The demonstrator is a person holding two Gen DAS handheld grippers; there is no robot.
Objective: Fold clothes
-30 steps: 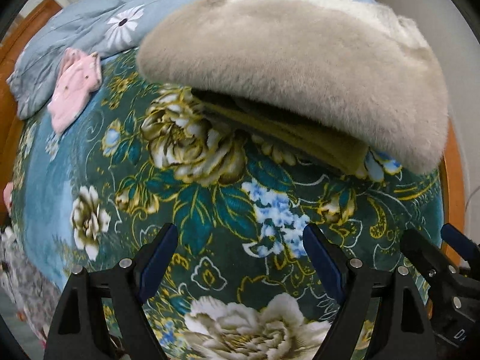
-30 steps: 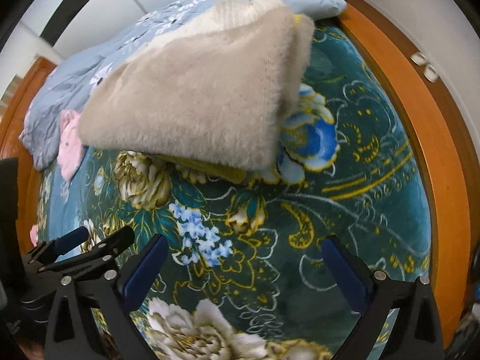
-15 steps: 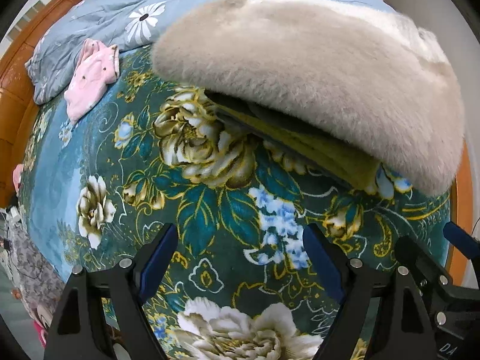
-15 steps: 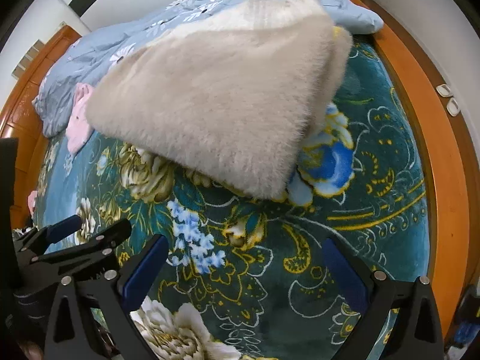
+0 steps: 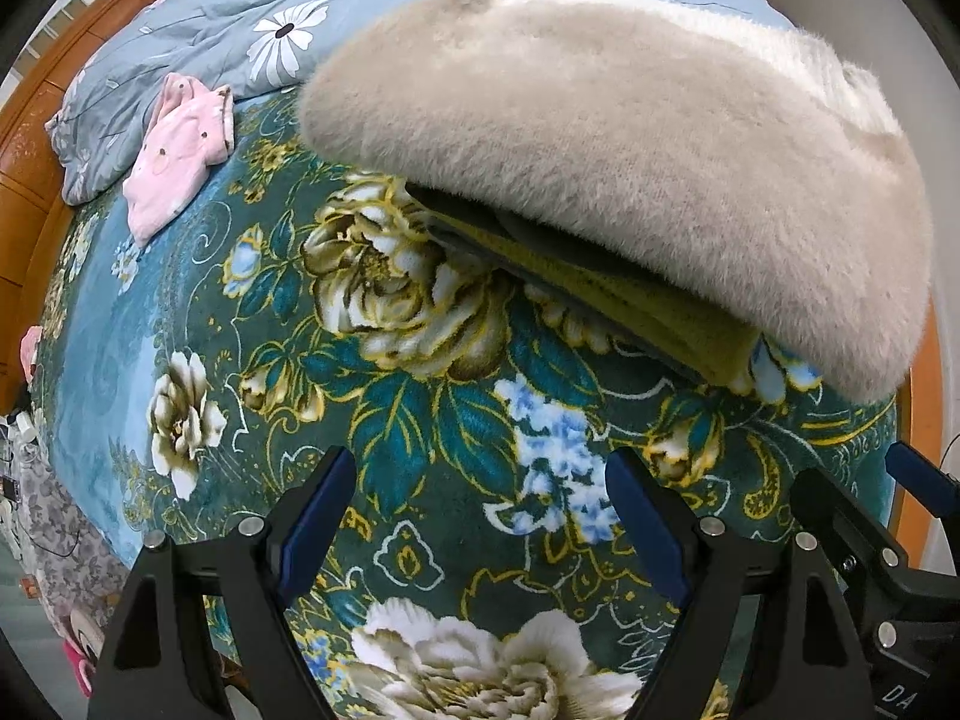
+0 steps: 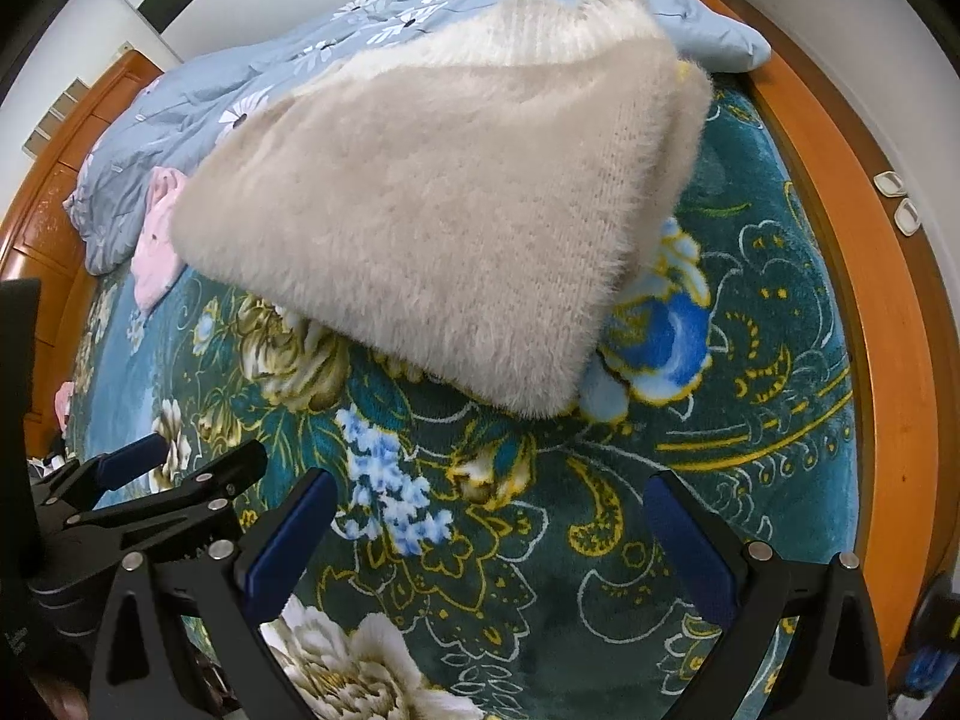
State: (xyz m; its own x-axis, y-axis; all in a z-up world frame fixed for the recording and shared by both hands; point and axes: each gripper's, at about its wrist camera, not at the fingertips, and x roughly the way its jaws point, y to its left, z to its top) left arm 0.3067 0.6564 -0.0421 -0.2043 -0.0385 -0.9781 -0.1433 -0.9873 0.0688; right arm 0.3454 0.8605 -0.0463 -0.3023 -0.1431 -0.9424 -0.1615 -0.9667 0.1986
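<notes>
Resting folded, fuzzy sweater (image 6: 432,228); both grippers' jaws apart, label maybe "DA".

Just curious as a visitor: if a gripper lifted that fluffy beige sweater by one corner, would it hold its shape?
Probably not. The folded beige sweater sags over the clothes beneath, so it looks floppy and would likely unfold. Its long fuzzy pile suggests light, perhaps slippery.

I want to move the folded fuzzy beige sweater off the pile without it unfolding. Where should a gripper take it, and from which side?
Grip the near corner of the fuzzy beige sweater, coming in low from the front. There its folded edge overhangs the yellow garment beneath, leaving a gap for a finger. Both the left gripper and right gripper are open and face that edge; two grips would probably keep the fold.
</notes>
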